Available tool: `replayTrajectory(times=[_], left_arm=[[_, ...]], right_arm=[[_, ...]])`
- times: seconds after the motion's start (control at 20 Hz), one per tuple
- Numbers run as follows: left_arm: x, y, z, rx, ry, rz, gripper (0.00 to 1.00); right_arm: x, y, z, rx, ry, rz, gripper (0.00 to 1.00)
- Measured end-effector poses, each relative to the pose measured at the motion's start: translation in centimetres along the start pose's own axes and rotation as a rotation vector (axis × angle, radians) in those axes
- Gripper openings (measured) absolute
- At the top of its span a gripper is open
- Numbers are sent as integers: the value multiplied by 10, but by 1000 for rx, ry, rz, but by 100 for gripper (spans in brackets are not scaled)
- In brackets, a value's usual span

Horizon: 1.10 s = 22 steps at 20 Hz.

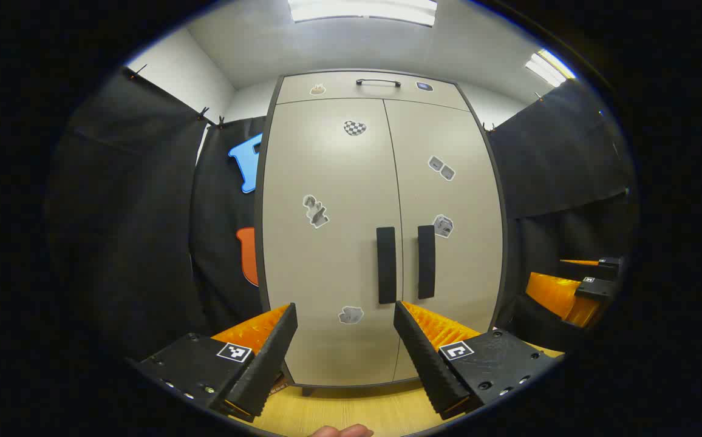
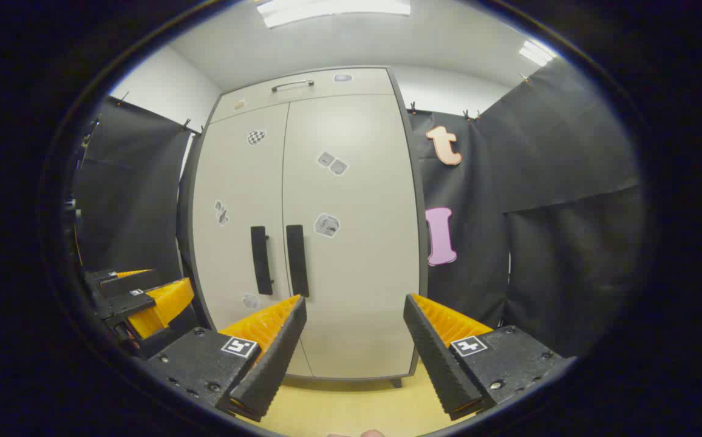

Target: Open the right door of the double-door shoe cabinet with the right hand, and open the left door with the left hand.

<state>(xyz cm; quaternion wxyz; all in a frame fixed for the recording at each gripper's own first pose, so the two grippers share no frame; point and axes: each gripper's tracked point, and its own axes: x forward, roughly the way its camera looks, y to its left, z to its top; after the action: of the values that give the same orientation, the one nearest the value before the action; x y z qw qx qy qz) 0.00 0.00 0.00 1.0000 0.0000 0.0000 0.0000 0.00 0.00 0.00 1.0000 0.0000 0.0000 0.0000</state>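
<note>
In front of the shoe cabinet [image 1: 381, 237], both doors closed, left gripper [image 1: 345, 315] and right gripper [image 2: 354, 306] hover clear of the handles [image 1: 405, 264], jaws apart.

Even, bright overhead light from ceiling panels [image 1: 362, 10] — soft sheen on the cabinet doors [image 2: 339, 133], no hard glare. Shadows faint, a thin one under the cabinet base on the floor [image 1: 351, 406]. Focus sharp at centre; strong fisheye bowing toward the edges — side cloth walls dim, detail lost.
</note>
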Motion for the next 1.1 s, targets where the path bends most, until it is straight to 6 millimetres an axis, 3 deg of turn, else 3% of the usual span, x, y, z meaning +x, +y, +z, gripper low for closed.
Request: replayTrajectory(times=[0.25,0.8,1.1], left_arm=[[-3,-1,-5,-46,15,-6,96],[-3,-4,-6,-61,12,-25,96],[-2,-4,-7,-51,10,-30,96]], right_arm=[[-3,10,-5,-30,13,13,100],[-5,5,-12,-2,34,-6,100],[7,10,-17,-7,50,-10,100]])
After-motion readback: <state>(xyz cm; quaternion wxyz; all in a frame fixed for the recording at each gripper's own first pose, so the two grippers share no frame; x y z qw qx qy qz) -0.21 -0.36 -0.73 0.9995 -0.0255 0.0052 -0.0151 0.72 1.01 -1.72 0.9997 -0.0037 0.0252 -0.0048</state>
